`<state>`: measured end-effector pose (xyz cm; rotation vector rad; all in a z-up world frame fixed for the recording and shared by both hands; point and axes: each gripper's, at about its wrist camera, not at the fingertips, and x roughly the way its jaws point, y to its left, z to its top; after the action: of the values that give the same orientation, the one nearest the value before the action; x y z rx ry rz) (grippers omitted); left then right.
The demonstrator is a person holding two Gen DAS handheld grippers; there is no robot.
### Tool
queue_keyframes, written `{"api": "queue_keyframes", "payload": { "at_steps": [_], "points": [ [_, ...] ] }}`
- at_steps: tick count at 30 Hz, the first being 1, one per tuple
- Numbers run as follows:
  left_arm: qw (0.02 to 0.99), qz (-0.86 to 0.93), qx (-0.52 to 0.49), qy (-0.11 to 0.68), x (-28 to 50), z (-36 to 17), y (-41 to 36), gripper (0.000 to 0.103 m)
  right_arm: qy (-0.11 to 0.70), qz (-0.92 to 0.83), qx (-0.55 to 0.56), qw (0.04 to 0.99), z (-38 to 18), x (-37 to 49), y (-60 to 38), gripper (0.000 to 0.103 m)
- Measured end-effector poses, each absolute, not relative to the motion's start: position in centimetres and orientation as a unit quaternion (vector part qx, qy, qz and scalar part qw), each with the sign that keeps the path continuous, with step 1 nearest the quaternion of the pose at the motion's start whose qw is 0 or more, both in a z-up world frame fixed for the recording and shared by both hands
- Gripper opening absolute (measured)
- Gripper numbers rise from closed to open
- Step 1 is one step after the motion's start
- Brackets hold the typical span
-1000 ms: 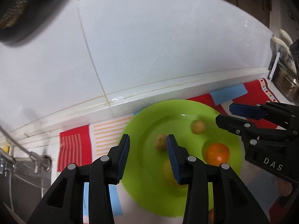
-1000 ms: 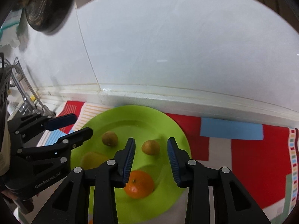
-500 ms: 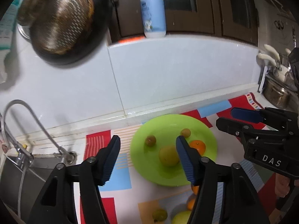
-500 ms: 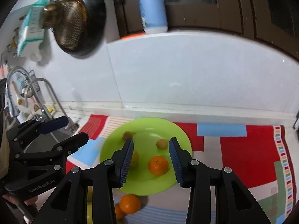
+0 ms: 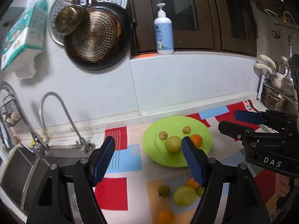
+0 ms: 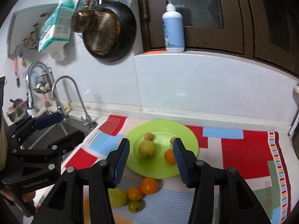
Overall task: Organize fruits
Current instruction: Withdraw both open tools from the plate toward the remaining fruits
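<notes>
Left wrist view: your left gripper (image 5: 146, 160), jaws just widened and empty, hangs over the round lime-green plastic plate (image 5: 203, 130); the loose fruits (image 5: 184, 195) lie below-right of it. Your right gripper (image 6: 151, 160), also parted and empty, sits nearer; its view shows both oranges (image 6: 149, 185) unhidden.

The desk (image 6: 243, 118) carries a patchwork mat (image 6: 241, 155). On the mat lies a green plate (image 6: 186, 143). Loose oranges (image 6: 148, 185) and green fruits (image 6: 116, 198) rest on the mat at the plate's 6 o'clock, just beside its rim.
</notes>
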<state>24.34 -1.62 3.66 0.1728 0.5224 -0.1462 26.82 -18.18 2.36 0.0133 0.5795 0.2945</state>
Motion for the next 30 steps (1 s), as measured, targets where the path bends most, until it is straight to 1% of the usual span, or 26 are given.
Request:
{"api": "queue_keyframes", "payload": {
  "at_steps": [4, 15, 21, 30],
  "points": [
    [0.96, -0.066, 0.079, 0.259, 22.7, 3.5, -1.1, 0.075, 0.281, 0.15, -0.003, 0.948, 2.3, 25.2, -17.5, 0.052],
    [0.956, -0.057, 0.083, 0.275, 19.1, 1.6, -0.3, 0.075, 0.268, 0.151, -0.042, 0.951, 1.5, 21.3, -16.4, 0.052],
    [0.954, -0.057, 0.082, 0.284, 17.6, -0.2, 0.2, 0.075, 0.286, 0.155, -0.062, 0.944, -0.2, 20.2, -15.8, 0.052],
    [0.943, -0.065, 0.107, 0.31, 16.2, -4.0, -0.2, 0.075, 0.328, 0.168, -0.08, 0.926, -3.5, 19.6, -15.4, 0.052]
  ]
}}
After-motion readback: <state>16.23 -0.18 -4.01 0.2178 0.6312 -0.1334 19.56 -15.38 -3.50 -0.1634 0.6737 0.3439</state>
